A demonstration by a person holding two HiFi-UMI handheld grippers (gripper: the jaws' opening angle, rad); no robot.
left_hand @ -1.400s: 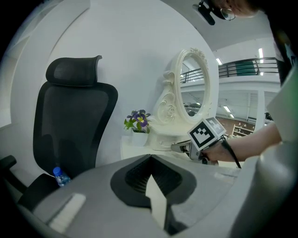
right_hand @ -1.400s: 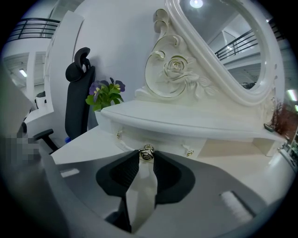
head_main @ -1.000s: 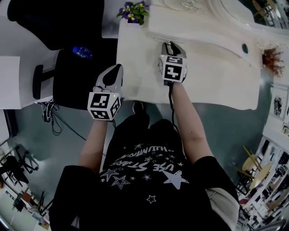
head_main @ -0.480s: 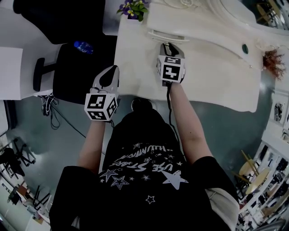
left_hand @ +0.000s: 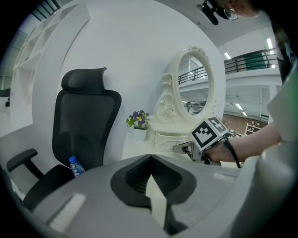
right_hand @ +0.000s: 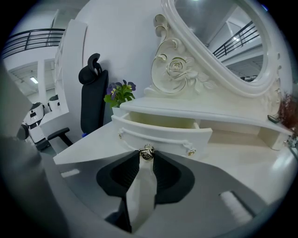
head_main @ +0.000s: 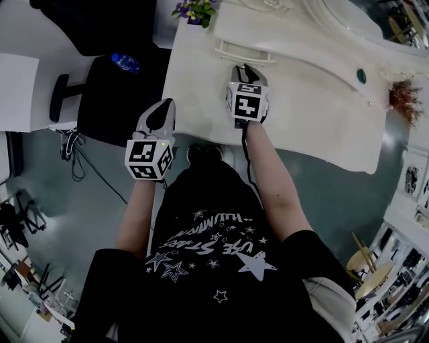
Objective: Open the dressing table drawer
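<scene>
Pulling the drawer (head_main: 236,51) out | my right gripper (head_main: 244,68) pinches its knob (right_hand: 147,152) | drawer, top middle, sticks out more than before, so it is opening | my left gripper (head_main: 165,104), closed and empty, waits lower left

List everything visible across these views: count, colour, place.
dressing table: 1, cream-white, in front of the person
drawer: 1, cream-white, partly open under the table's raised shelf
knob: 1, metallic, middle of the drawer front
mirror: 1, oval, carved cream frame, back of the table
potted flowers: 1, purple with green leaves, table's back left corner
dried sprig: 1, reddish, table's right end
office chair: 1, black, left of the table
water bottle: 1, clear with blue cap, on the chair seat
cables: a tangle, dark, on the floor by the chair
left gripper: 1, grey, jaws together, empty, by the table's left edge
right gripper: 1, grey, jaws clamped on the knob
</scene>
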